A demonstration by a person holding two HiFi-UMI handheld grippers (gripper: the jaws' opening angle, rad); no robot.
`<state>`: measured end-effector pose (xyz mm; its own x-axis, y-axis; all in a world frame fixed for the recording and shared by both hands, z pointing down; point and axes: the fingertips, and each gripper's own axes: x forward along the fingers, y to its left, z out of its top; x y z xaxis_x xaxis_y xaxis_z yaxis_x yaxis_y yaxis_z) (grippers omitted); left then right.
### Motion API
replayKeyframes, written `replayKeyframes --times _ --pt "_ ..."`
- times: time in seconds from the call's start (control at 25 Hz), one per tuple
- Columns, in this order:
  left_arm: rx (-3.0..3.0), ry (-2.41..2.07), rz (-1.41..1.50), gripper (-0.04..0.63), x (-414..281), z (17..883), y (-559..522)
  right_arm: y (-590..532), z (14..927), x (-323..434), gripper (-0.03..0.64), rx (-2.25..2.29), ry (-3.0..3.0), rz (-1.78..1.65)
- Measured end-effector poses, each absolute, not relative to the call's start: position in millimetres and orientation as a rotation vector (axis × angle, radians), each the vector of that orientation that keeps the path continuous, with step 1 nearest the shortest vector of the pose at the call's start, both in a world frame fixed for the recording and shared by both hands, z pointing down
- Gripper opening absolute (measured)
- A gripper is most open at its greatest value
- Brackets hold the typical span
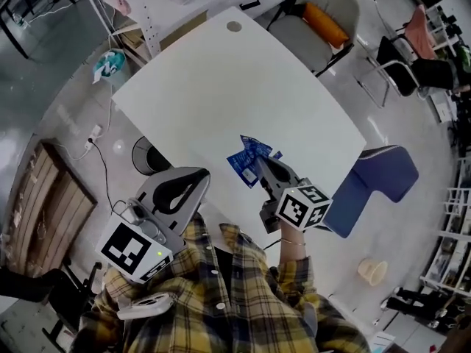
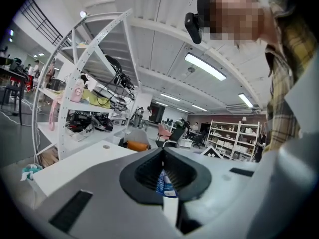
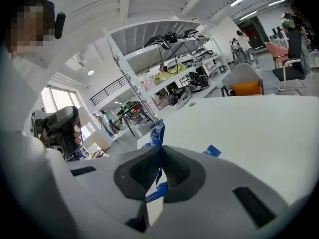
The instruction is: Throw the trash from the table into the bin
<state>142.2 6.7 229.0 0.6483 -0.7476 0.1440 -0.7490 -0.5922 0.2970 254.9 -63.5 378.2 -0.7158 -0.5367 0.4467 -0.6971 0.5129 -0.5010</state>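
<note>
A crumpled blue wrapper (image 1: 249, 158) hangs just above the white table (image 1: 235, 87) near its front edge. My right gripper (image 1: 262, 166) is shut on it. In the right gripper view the wrapper (image 3: 156, 132) sticks up past the closed tips. A small blue scrap (image 3: 212, 151) lies on the table beyond. My left gripper (image 1: 201, 175) is off the table's front left edge, its tips together. A blue patch (image 2: 164, 182) shows in its hollow; I cannot tell whether it is held. A round dark bin (image 1: 146, 155) stands on the floor, partly under the table's edge.
A grey chair with an orange cushion (image 1: 324, 20) stands behind the table and a blue chair (image 1: 379, 179) at its right. A white shelf rack (image 2: 84, 98) stands at the left. A wooden board (image 1: 44, 197) and cables lie on the floor at the left.
</note>
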Motion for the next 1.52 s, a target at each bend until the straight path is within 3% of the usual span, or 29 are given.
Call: replayKeyframes --times 0.36,1.0,1.52 --pt "2.415 -1.354 -0.053 0.009 46.3 245.7 18.9 -52.9 383.8 139.9 0.000 0.803 -2.547 0.940" --pt "2.372 -1.310 0.042 0.009 -203.1 278.5 14.7 -31.6 403.1 -104.3 0.000 0.808 -2.537 0.945" --pt "2.284 -1.274 0.047 0.009 -268.8 334.9 -2.4 -19.1 493.1 -191.0 0.000 0.672 -2.378 1.020"
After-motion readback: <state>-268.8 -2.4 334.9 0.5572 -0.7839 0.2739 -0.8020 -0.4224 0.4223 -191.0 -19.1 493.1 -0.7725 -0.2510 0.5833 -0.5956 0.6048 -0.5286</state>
